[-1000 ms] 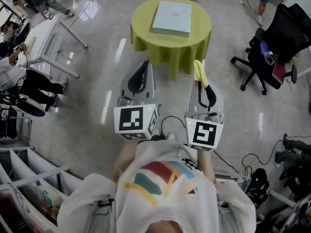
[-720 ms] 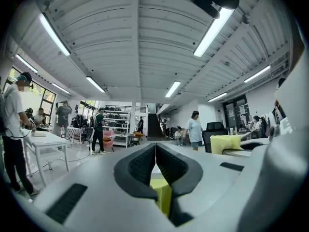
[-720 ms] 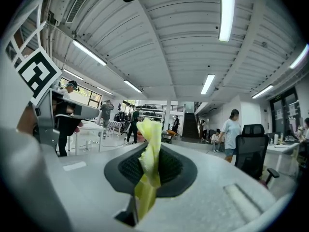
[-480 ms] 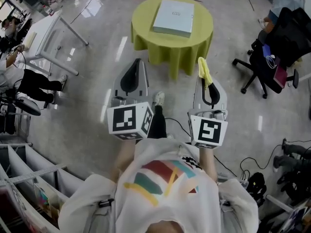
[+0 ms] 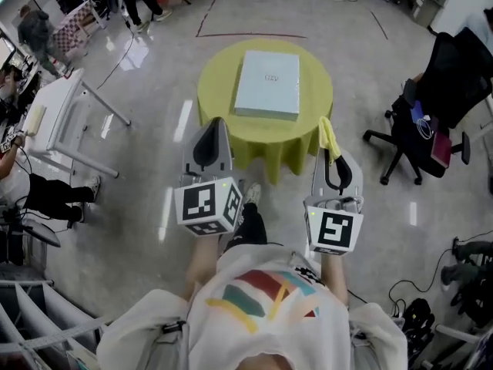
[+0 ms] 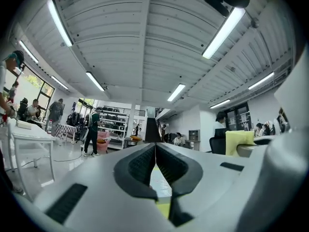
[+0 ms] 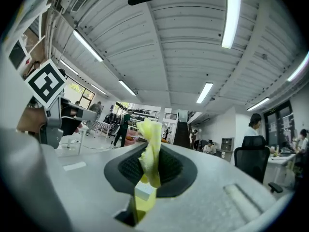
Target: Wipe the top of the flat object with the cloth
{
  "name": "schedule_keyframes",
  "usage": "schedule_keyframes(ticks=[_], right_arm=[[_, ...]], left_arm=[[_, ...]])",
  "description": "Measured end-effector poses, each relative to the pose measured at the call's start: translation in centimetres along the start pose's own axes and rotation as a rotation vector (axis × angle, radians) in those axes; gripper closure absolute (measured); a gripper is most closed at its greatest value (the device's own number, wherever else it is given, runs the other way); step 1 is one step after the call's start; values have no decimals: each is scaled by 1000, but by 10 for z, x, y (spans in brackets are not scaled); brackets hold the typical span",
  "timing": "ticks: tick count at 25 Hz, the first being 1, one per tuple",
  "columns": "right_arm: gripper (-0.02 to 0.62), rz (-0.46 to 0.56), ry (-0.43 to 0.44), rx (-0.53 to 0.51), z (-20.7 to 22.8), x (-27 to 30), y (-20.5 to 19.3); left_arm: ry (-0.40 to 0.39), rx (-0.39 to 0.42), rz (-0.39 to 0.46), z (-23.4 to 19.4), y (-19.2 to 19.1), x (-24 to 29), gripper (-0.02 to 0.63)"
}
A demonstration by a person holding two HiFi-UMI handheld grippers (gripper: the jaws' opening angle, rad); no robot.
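The pale blue-grey flat rectangular box (image 5: 267, 84) lies in the middle of the round tabletop draped in yellow-green fabric (image 5: 216, 99), while near its front edge the right gripper (image 5: 332, 153) has its jaws pinching a crumpled yellow cloth (image 5: 327, 132) and the left gripper (image 5: 213, 126) has its jaws pressed together on nothing.

Head cam: high over the person, aimed steeply down, table (image 5: 219, 99) ahead. Cams on left gripper (image 5: 216, 123) & right gripper (image 5: 331, 149): low behind own jaws, facing level (mostly ceiling). Left's view shares the table w/ head; right's, the cloth (image 5: 326, 132).
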State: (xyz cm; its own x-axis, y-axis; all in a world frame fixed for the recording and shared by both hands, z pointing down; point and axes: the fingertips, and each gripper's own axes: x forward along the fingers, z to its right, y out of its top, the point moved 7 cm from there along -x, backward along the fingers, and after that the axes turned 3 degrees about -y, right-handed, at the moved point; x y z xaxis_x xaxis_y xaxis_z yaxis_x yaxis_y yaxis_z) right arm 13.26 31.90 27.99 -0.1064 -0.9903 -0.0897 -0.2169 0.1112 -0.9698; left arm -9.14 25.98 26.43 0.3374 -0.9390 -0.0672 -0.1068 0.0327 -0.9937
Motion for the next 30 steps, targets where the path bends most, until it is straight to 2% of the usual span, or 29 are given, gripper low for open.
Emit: schedule_keyframes(ticks=[5,10,14,21,30], right_arm=[[568,-81,-47,10,0,98,-11],[568,-112,-62,4,-4,201,-10],[568,-113,-94,0,-2,259,-6],[568,-166,-92,-60,8,304,-15],[568,-172,-73,-22,29,336,-27]], left_arm=[[-30,-15,-35,-45,-2,101,591],[-65,-20,-58,-93,2,204,591],[-93,-12,-55,-114,11,265,591],[-112,-18,-85,-120,5,313,591],[-104,-19,-138,-112,-8,343,591]])
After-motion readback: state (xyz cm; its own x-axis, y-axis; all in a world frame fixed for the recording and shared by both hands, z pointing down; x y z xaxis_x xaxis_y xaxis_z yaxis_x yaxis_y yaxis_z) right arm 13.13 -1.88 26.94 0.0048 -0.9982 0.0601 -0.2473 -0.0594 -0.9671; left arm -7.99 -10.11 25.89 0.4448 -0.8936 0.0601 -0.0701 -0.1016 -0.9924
